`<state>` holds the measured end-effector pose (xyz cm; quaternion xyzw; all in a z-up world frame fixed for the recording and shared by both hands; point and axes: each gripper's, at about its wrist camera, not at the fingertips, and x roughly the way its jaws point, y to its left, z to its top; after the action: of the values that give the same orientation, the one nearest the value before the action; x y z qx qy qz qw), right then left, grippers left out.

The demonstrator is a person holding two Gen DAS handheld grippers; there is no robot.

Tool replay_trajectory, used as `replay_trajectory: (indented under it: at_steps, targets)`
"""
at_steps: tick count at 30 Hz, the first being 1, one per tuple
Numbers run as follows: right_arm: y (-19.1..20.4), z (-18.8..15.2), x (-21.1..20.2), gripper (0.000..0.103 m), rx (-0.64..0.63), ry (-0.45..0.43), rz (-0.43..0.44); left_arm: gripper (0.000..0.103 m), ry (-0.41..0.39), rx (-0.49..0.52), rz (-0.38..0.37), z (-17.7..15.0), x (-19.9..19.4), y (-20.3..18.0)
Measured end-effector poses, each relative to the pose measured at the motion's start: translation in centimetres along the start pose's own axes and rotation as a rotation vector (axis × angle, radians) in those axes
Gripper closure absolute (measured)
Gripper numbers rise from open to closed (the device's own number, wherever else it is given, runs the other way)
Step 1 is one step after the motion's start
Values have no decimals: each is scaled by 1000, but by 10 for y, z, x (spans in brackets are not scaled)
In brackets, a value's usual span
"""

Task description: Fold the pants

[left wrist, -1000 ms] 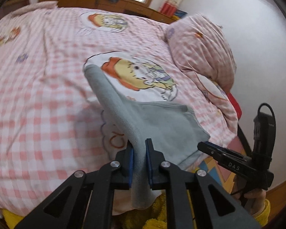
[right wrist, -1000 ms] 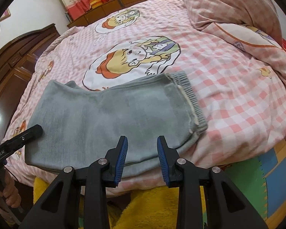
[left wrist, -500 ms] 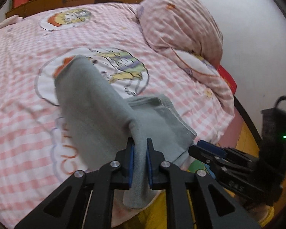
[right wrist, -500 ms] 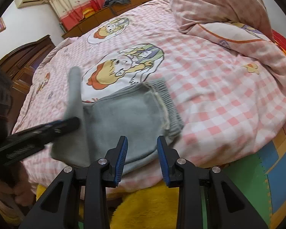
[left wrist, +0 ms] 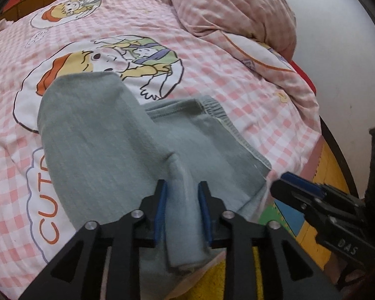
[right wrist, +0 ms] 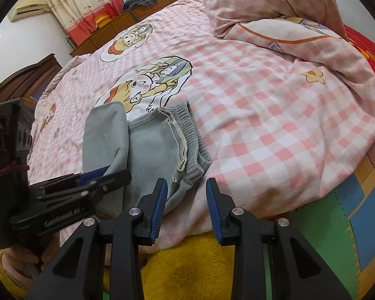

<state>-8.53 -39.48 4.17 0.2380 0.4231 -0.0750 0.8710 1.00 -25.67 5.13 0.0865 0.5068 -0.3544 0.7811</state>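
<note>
Grey-green pants (left wrist: 107, 135) lie near the front edge of the pink checked bed (left wrist: 212, 57), their leg end folded over onto the waistband part (left wrist: 212, 115). My left gripper (left wrist: 182, 192) has its jaws open, with a ridge of the folded leg cloth lying loose between them. In the right wrist view the pants (right wrist: 152, 145) lie ahead and left, with the left gripper (right wrist: 105, 172) on the folded layer. My right gripper (right wrist: 186, 187) is open and empty, hovering at the bed edge just right of the waistband (right wrist: 192, 135).
A pink quilt and pillow (right wrist: 275, 12) are piled at the bed's far right. A colourful foam floor mat (right wrist: 357, 212) lies below the bed edge. Yellow fuzzy fabric (right wrist: 192, 270) is under the grippers. A wooden cabinet (right wrist: 25, 80) stands at left.
My left gripper carried the leg end rightward over the waistband part, lowered it, then opened its jaws. My right gripper stayed open and shifted slightly right of the pants.
</note>
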Motion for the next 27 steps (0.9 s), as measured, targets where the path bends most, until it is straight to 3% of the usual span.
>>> replay_trajectory:
  at_steps: [7, 10, 14, 20, 27]
  targets:
    - [14, 10, 1, 70, -44, -11, 4, 61, -26, 21, 12, -9, -25, -2]
    - [26, 15, 6, 70, -70, 1, 16, 57, -39, -19, 26, -13, -37, 8]
    - [43, 18, 16, 62, -103, 20, 22, 54, -39, -82, 56, -20, -47, 28]
    - [63, 26, 29, 60, -122, 41, 51, 44, -54, -148, 48, -30, -63, 48]
    - [69, 36, 41, 59, -99, 74, 87, 41, -58, -183, 71, -42, -68, 64]
